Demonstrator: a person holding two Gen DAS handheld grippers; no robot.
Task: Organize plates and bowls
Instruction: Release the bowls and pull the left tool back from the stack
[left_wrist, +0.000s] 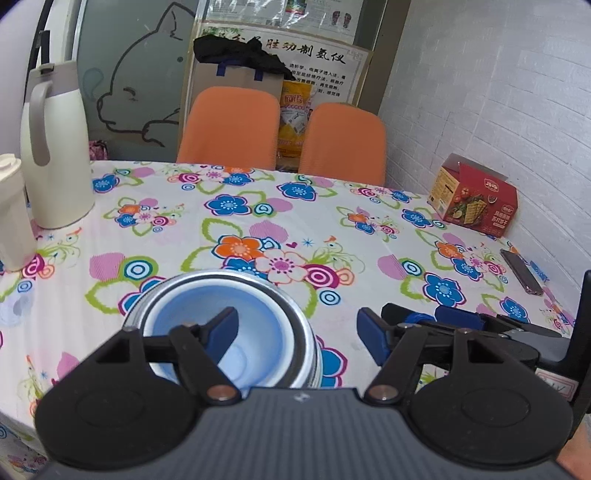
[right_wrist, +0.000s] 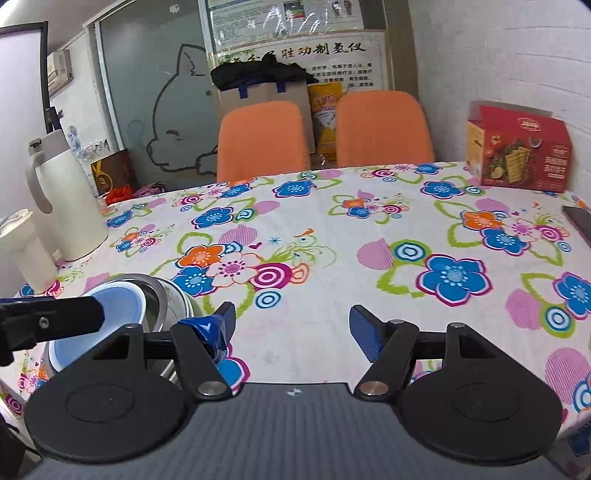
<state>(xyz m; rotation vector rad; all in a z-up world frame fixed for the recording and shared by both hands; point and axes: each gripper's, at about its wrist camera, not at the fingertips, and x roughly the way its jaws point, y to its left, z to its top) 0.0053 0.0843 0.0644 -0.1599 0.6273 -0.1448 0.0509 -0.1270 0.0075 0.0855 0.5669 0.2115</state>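
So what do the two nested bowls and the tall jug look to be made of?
Outer bowl: likely stainless steel, going by its shiny grey reflective rim and wall. Inner bowl: probably plastic, since it is matte light blue with soft, even shading. Jug: smooth cream shell with a satin sheen, either plastic or coated metal; I can't tell which.

A table with a flowered cloth (right_wrist: 332, 236) fills the lower half of both views. Behind its far edge, at 12 o'clock, two orange chairs (left_wrist: 231, 127) stand side by side, and a brown paper bag (right_wrist: 264, 94) with a dark cloth on top sits behind them. At 11 o'clock is a frosted glass panel (left_wrist: 136, 74) with a cat outline drawn on it. A poster with Chinese characters (left_wrist: 314, 55) hangs beside it. At 2 o'clock the wall of white brick (left_wrist: 498, 92) runs along the table. The light is even and soft
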